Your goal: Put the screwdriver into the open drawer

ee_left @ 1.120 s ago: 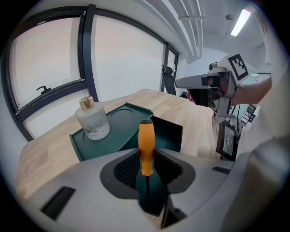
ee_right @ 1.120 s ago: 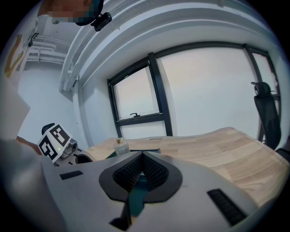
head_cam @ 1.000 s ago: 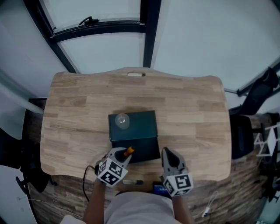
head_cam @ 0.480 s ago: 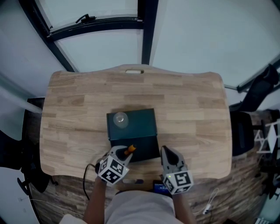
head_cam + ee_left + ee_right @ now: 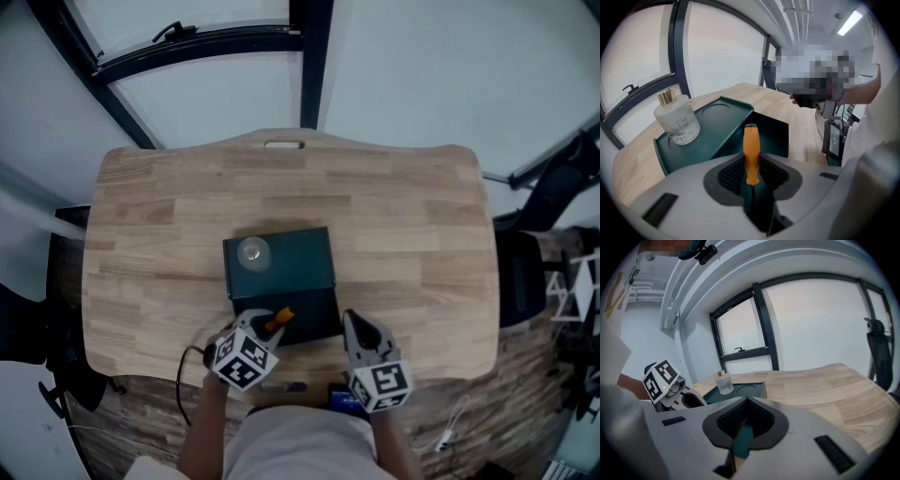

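A dark green cabinet (image 5: 281, 262) stands on the wooden table (image 5: 403, 234), its drawer (image 5: 314, 319) pulled open toward me. My left gripper (image 5: 262, 326) is shut on the screwdriver (image 5: 279, 319), whose orange handle sticks forward over the drawer's front left corner. In the left gripper view the handle (image 5: 751, 150) stands pinched between the pads of the left gripper (image 5: 751, 164), with the dark drawer cavity (image 5: 771, 136) just beyond. My right gripper (image 5: 356, 328) hovers at the drawer's right front corner. Its jaws stand a narrow gap apart in the right gripper view (image 5: 746, 420), with nothing between them.
A clear glass bottle (image 5: 253, 251) with a gold cap stands on the cabinet's top, left side; the bottle (image 5: 676, 117) is close on the left. A black chair (image 5: 553, 187) is off the table's right edge. A person's arm (image 5: 862, 91) shows past the table.
My left gripper has edged slightly forward with the screwdriver toward the drawer. The right gripper has hardly moved. The head view has shifted a little.
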